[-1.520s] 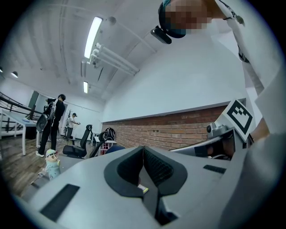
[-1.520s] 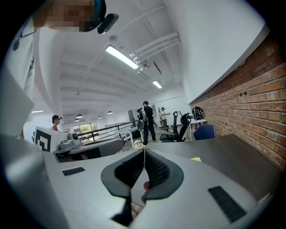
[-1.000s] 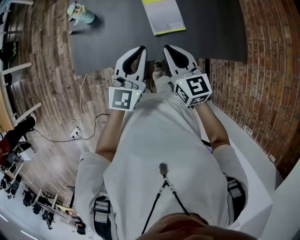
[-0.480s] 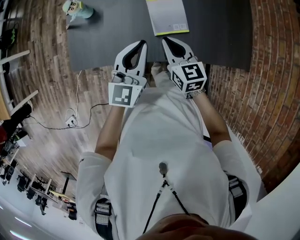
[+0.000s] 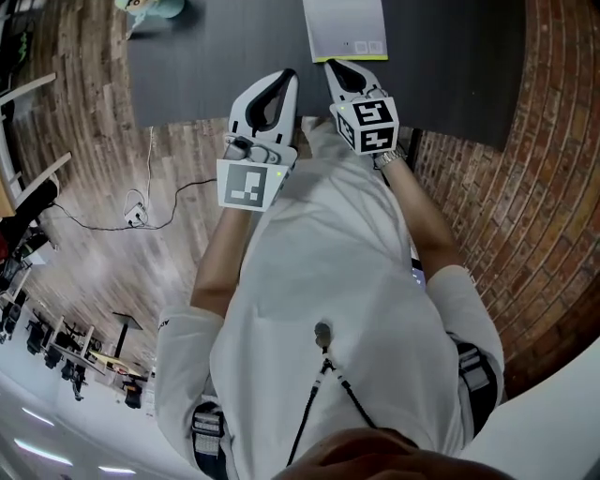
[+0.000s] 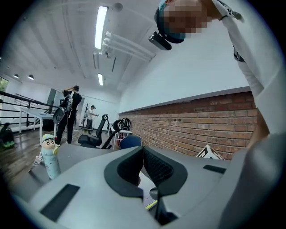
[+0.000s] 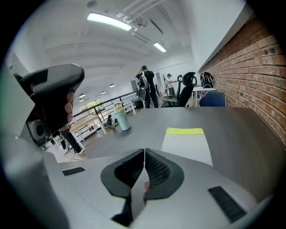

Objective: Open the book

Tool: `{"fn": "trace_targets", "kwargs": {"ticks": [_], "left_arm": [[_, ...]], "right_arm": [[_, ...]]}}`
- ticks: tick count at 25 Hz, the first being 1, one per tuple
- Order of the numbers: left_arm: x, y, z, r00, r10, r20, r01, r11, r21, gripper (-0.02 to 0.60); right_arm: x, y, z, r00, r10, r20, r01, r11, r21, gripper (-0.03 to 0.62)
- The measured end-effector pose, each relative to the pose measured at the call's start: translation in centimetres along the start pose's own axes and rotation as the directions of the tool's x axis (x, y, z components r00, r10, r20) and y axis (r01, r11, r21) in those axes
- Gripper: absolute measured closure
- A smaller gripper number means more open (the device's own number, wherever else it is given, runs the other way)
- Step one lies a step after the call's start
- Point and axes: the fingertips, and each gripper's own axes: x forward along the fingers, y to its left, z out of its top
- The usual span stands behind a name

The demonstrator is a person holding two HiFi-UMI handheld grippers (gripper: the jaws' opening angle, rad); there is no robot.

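A closed book [image 5: 347, 26] with a pale grey cover and a yellow-green edge lies on the dark table [image 5: 206, 66]; in the right gripper view the book [image 7: 187, 143] lies just ahead of the jaws. My right gripper [image 5: 331, 64] is shut and empty, its tip at the table's near edge right before the book's near end. The left gripper [image 5: 284, 75] is shut too, holding nothing, beside it over the table's near edge. In the left gripper view the jaws [image 6: 143, 147] meet, with only a sliver of the book [image 6: 150, 204] visible under them.
A pale green bottle with a cartoon figure [image 7: 123, 120] stands at the table's far left [image 5: 150, 6]. A brick wall [image 5: 487, 187] runs along the right. Wooden floor with a cable and plug box [image 5: 134, 216] lies to the left. People and chairs stand far behind the table.
Both grippers have moved forward toward the table. The right one has gone further and lower, its tip now at the book's near end.
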Motion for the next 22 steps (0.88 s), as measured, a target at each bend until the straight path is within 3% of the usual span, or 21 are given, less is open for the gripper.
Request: {"fn": "trace_targets", "kwargs": {"ticks": [15,18,20,22], "left_arm": [[2.4,0.1,-1.5,0.999,0.022,-0.024,-0.022,1.0,0.001,0.558],[2.4,0.2,-1.5,0.999,0.02,-0.031,-0.02,1.0,0.003,0.558],[2.3,0.2,-1.3,0.999,0.022,-0.027,-0.022,1.0,0.003,0.558],[2.3,0.0,-1.3,0.999,0.024,-0.022,-0.024,1.0,0.006,0.558]], "right_arm": [[6.0,-2.8,-6.1,0.985,-0.042,-0.166,0.03,0.997,-0.072,0.556],[7.0,-2.3,-6.7,0.978,-0.022,-0.209,0.005,0.996,-0.085,0.552],[7.5,-1.9,-7.1,0.971,-0.008,-0.24,-0.014,0.996,-0.089,0.48],[7.8,-1.8,-7.4,0.967,-0.006,-0.256,-0.022,0.994,-0.104,0.457]]}}
